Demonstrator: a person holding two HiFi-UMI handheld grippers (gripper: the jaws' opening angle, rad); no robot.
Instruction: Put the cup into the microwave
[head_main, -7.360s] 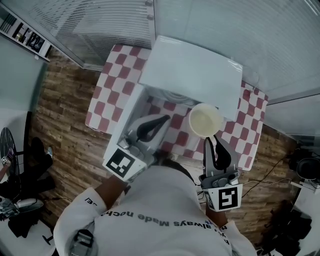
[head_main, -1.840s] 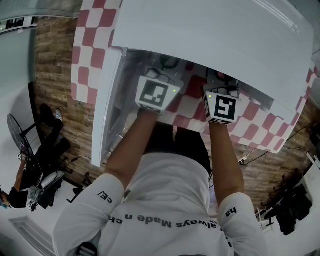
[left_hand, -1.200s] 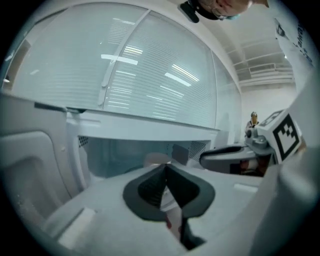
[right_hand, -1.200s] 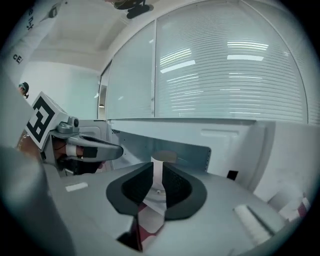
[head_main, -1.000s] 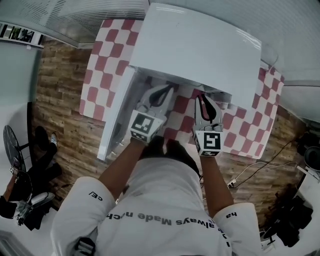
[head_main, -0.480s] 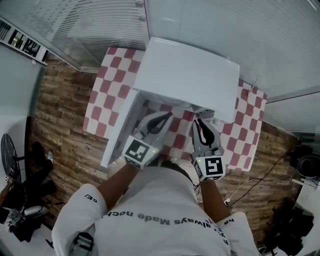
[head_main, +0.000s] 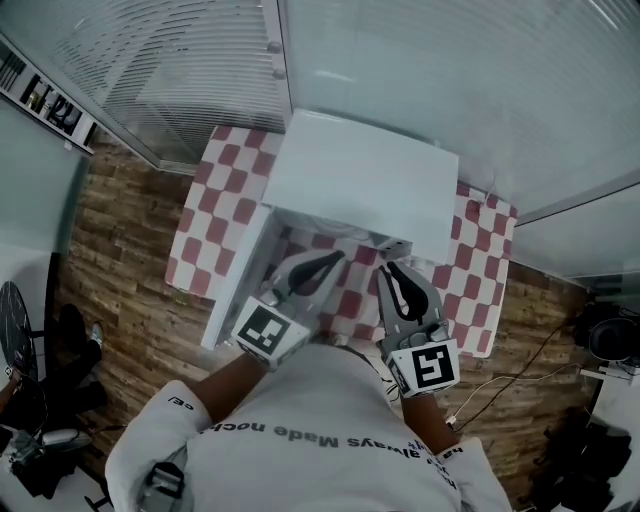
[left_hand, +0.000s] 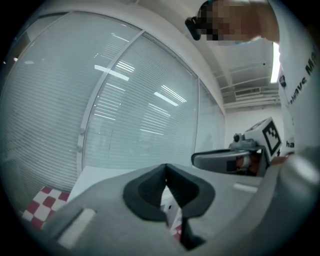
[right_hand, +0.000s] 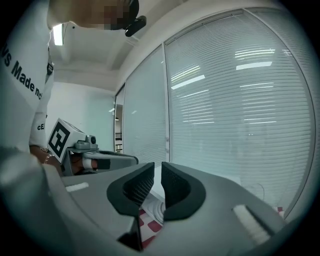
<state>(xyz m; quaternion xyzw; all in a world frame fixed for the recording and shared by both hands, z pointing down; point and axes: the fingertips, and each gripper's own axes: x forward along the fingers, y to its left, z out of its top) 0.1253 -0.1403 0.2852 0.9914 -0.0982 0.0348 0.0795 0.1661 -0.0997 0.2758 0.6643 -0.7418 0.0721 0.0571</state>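
The white microwave (head_main: 360, 185) stands on a red-and-white checked table (head_main: 205, 215), its door (head_main: 238, 290) swung open to the left. No cup shows in any view, and the microwave's inside is hidden under its top. My left gripper (head_main: 338, 260) (left_hand: 166, 170) is shut and empty, its tips just in front of the microwave's mouth. My right gripper (head_main: 388, 268) (right_hand: 157, 172) hangs beside it, jaws drawn together to a thin slit with nothing between them. Each gripper view shows the other gripper off to the side, against the blinds.
Glass walls with blinds (head_main: 430, 70) run behind the table. Wooden floor (head_main: 120, 250) surrounds it. A cable (head_main: 500, 375) trails on the floor at the right, near dark equipment (head_main: 610, 335). More dark gear (head_main: 50, 360) sits on the floor at the left.
Both grippers have drawn back out of the microwave's mouth toward the person. The cup the right gripper held earlier is no longer in it. The head view has pulled away.
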